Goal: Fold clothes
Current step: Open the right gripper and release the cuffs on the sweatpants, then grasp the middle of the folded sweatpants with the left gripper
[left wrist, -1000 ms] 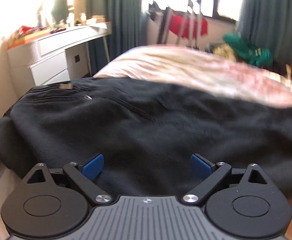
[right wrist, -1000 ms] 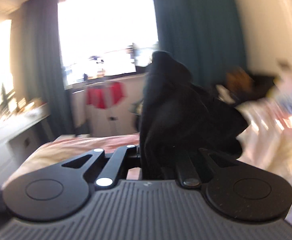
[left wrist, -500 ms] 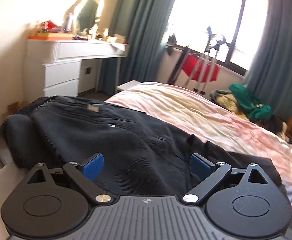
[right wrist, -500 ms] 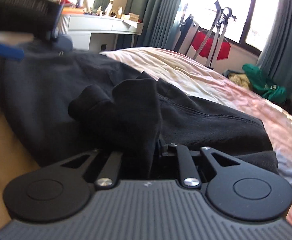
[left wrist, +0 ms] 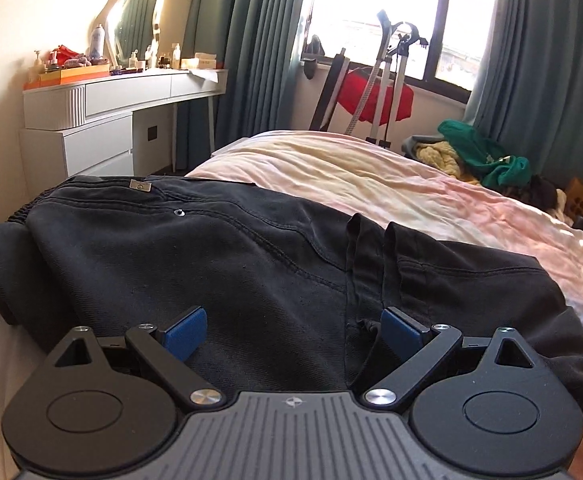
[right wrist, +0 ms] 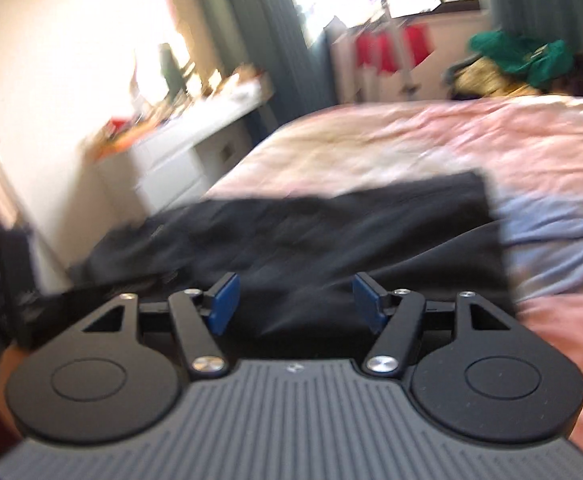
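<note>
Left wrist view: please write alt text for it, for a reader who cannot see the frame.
An open left gripper with blue pads hovers low over black trousers spread across a bed with a pink sheet. Behind stand a white dressing table with a mirror, teal curtains, a bright window and a pile of clothes.

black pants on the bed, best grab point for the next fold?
Probably the raised cuffs lying across the black pants: they stand proud of the flat fabric. Come from the near edge with the left tongs, already open beside them.
</note>
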Available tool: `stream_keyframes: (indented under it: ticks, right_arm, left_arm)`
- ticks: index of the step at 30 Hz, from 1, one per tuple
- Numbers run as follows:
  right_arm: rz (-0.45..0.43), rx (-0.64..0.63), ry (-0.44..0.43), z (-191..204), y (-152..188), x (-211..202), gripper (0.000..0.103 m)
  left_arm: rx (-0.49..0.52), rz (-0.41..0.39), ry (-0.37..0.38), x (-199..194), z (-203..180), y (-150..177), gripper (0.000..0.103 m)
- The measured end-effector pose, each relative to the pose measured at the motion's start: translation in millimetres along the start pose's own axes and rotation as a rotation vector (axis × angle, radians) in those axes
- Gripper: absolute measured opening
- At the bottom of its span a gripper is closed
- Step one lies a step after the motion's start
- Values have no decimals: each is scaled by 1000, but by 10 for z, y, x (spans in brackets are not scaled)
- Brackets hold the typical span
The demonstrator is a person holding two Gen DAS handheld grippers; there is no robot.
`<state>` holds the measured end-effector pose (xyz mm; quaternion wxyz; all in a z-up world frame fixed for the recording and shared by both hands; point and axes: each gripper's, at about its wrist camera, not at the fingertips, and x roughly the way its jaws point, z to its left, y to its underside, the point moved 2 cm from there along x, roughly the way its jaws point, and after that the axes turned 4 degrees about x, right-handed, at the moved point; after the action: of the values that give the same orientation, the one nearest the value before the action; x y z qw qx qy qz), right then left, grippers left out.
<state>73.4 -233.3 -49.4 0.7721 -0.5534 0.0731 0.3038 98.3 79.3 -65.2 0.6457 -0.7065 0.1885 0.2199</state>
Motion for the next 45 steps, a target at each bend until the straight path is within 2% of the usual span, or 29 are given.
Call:
stream_keyframes:
  ticks: [3, 6, 9, 17, 25, 30, 32, 36, 40, 45]
  right_arm:
    - [-41, -1, 167, -291, -2, 13, 65]
    - [-24, 38, 265, -531, -2, 219, 65]
    - [44, 146, 284, -738, 97, 408, 67]
    - [54, 153, 317, -743, 152, 529, 67]
    - [46, 94, 344, -740, 187, 634, 68]
    - [24, 158, 336, -770, 105, 531, 66]
    - [-1, 197, 358, -836, 87, 465, 66]
    - [-15, 291, 414, -1017, 69, 383, 66]
    - [42, 375, 415, -1181, 131, 446, 67]
    - [58, 371, 416, -1185, 147, 486, 66]
  left_arm:
    - [-13, -3, -10, -23, -7, 14, 95]
    - [-17, -8, -12, -64, -31, 14, 95]
    - [-1, -29, -16, -107, -67, 20, 95]
    - [63, -49, -4, -128, -162, 55, 95]
    - [75, -72, 2, -179, -156, 68, 95]
    - [91, -107, 3, -263, -181, 53, 95]
    - [105, -124, 15, -301, -213, 45, 95]
    - [178, -128, 59, -347, -348, 91, 95]
    - [266, -146, 95, -370, -511, 158, 95]
    - [335, -155, 134, -313, -681, 187, 93]
